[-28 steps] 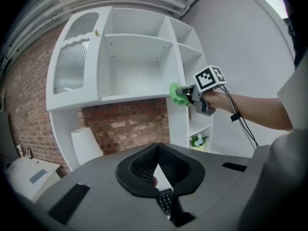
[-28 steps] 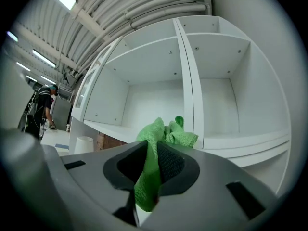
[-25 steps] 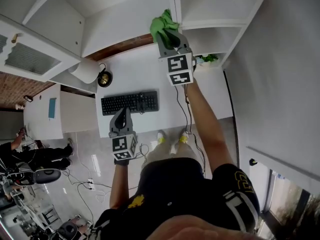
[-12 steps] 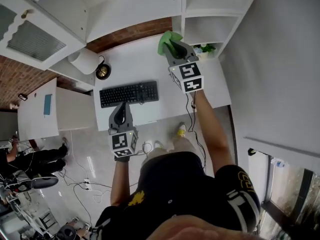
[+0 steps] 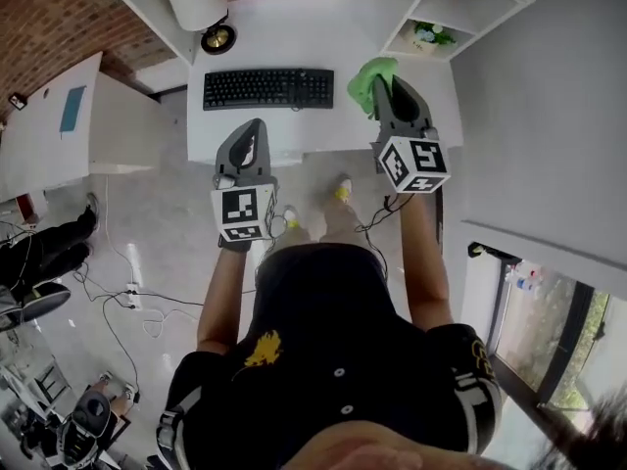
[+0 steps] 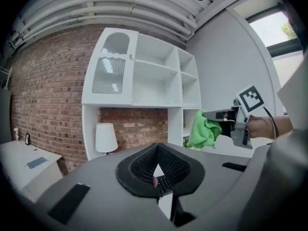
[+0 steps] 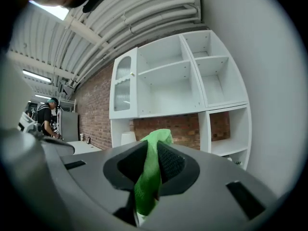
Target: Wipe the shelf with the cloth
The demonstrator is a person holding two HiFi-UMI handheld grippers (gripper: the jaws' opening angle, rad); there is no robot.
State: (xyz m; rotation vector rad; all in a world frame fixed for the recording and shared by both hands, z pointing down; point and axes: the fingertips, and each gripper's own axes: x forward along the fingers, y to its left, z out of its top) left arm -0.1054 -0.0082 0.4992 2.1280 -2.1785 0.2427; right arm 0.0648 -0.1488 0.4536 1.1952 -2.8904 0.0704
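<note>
- Cloth [image 5: 368,73], green: clamped in my right gripper [image 5: 385,88], above white desk [image 5: 284,37]
- Left gripper [image 5: 255,133]: jaws closed, nothing between them
- Shelf unit [image 7: 178,85]: well apart from cloth

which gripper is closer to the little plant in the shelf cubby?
Right. The right gripper, holding the green cloth, is just in front of the plant and its cubby; the left gripper sits farther off, before the keyboard.
</note>
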